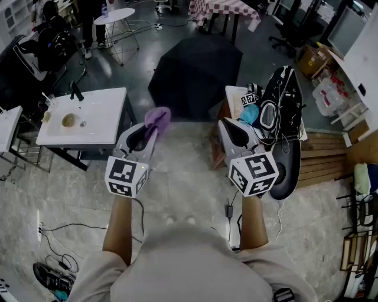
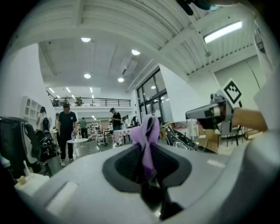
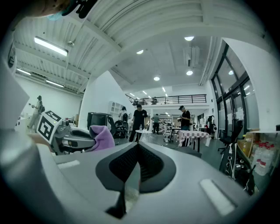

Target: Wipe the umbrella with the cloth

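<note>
In the head view a black umbrella (image 1: 195,74) stands open on the grey floor, ahead of both grippers and apart from them. My left gripper (image 1: 155,127) is shut on a purple cloth (image 1: 158,118), which bunches up above the jaw tips. The left gripper view shows the cloth (image 2: 147,139) pinched between the dark pads. To the right, my right gripper (image 1: 231,125) is held level with the left one; its jaws are shut with nothing between them. In the right gripper view the closed right gripper (image 3: 138,148) points into the hall, with the cloth (image 3: 103,136) at the left.
A white table (image 1: 97,118) with a small bowl stands at the left. At the right are a black folded chair (image 1: 284,118) draped with cables and a wooden pallet (image 1: 325,156). Cables (image 1: 53,259) lie on the floor. People stand far back by a round table (image 1: 115,16).
</note>
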`<state>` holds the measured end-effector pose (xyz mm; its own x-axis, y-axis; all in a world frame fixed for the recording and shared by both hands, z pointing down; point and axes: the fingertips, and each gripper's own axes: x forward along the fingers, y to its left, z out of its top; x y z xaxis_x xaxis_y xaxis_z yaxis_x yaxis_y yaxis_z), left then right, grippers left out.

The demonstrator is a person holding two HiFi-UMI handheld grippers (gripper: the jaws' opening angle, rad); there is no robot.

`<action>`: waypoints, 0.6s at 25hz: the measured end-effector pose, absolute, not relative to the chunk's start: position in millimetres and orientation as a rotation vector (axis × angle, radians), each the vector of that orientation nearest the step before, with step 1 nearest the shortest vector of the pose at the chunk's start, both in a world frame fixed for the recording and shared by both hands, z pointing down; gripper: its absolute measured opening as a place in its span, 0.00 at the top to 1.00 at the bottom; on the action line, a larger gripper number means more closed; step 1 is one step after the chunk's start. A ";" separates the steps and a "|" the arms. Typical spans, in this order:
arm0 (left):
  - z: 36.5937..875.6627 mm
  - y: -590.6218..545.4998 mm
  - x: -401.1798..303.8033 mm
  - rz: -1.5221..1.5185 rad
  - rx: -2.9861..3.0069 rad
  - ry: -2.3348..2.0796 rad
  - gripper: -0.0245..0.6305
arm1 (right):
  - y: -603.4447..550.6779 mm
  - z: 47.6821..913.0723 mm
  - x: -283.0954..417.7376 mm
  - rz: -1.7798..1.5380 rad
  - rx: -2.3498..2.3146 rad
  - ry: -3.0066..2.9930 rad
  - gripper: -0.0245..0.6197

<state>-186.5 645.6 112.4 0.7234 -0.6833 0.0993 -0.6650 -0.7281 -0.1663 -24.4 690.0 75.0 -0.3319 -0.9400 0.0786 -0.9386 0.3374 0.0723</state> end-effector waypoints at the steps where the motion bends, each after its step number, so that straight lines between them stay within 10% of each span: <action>1: 112.2 645.8 -186.0 -0.226 -2.811 1.099 0.85 | 689.8 76.4 -23.4 -0.016 1.748 -2.479 0.96; 15: 114.1 627.2 -200.2 -0.191 -2.845 1.077 0.85 | 678.1 67.9 -43.7 -0.083 1.744 -2.558 0.96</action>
<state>-200.2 627.2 114.1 0.7432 -0.6638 0.0837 -0.6521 -0.7467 -0.1311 -43.7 678.1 67.9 -0.3651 -0.9310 0.0069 -0.9286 0.3646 0.0695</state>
